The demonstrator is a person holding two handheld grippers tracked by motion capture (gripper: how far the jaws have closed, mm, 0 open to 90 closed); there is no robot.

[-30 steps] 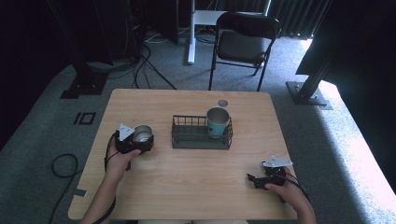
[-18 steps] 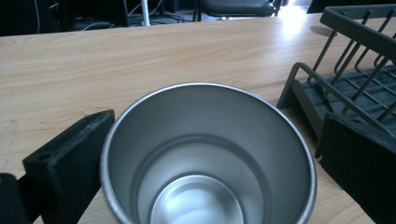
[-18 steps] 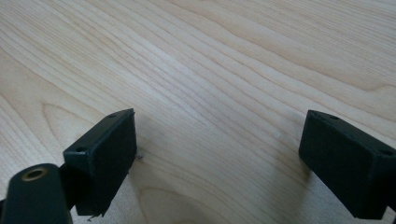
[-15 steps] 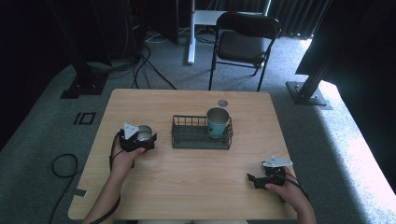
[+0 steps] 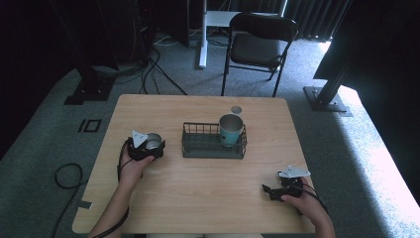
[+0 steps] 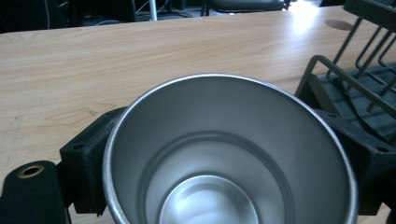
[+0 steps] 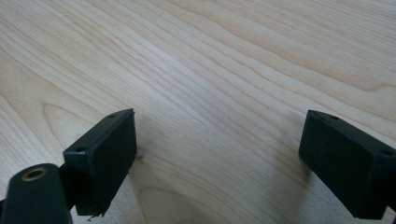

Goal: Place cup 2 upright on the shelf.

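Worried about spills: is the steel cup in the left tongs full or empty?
Empty: the left gripper view looks into the steel cup and shows its bare metal bottom, no liquid.

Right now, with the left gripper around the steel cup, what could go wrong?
1. The left gripper has just closed its jaws on the smooth, tapered steel cup; it may slip when lifted.
2. The wire basket stands close beside it and already holds a teal cup; a careless move could knock either.

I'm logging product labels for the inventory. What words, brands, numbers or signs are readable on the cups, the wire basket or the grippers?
None: no text is readable.
Steel cup: plain metal, no marking.
Teal cup, wire basket: no label visible.
Left gripper, right gripper: no lettering visible.
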